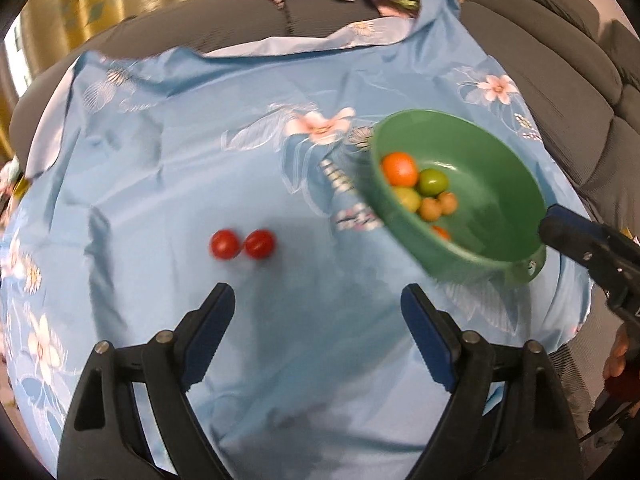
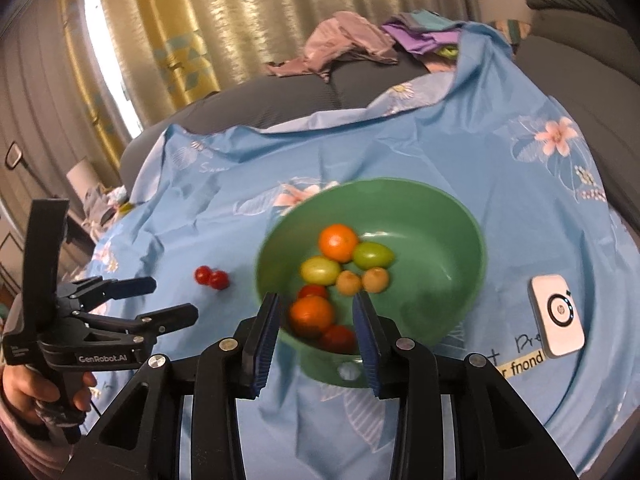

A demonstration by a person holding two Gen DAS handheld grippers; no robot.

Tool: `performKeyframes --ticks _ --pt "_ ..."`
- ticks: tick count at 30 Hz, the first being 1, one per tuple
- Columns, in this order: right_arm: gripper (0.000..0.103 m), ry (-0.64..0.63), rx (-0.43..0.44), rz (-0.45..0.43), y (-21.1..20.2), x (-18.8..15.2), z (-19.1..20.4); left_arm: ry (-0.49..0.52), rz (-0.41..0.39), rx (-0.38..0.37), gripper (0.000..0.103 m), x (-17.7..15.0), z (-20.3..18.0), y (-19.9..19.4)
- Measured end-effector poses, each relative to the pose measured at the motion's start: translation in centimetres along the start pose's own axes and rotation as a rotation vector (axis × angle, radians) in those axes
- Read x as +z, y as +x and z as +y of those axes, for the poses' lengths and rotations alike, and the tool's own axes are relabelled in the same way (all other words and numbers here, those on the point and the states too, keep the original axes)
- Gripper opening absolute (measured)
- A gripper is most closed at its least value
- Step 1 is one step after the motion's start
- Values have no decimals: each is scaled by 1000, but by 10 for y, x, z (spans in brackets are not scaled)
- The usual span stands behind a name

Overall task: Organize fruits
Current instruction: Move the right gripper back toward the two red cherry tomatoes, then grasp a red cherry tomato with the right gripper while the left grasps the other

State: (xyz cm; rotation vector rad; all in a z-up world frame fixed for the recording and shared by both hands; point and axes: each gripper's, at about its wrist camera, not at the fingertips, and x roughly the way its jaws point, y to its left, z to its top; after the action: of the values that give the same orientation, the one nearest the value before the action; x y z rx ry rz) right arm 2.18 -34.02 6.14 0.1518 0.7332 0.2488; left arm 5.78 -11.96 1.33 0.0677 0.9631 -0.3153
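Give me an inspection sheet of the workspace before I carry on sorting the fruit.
Surface: blue floral cloth spread over a grey sofa, wrinkled.
Job's things: green bowl holding two oranges, two green fruits, two small tan fruits and red ones; two red cherry tomatoes loose on the cloth, side by side.
Clutter: white device lying right of the bowl; crumpled clothes at the sofa's back.
Grippers: left tongs open, nothing between them, near the tomatoes; right tongs narrowly apart, empty, at the bowl's near rim.
Cables: nothing seen.
Surroundings: golden curtains behind the sofa.
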Motion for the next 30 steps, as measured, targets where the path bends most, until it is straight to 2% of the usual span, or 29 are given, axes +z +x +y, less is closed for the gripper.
performKeyframes --ticks 15,30 --pt "37 -138 68 51 16 -3 66 -121 -1 -2 85 -35 58 -12" --pt "37 -257 163 154 75 -4 125 -191 -8 -12 85 -42 109 -1"
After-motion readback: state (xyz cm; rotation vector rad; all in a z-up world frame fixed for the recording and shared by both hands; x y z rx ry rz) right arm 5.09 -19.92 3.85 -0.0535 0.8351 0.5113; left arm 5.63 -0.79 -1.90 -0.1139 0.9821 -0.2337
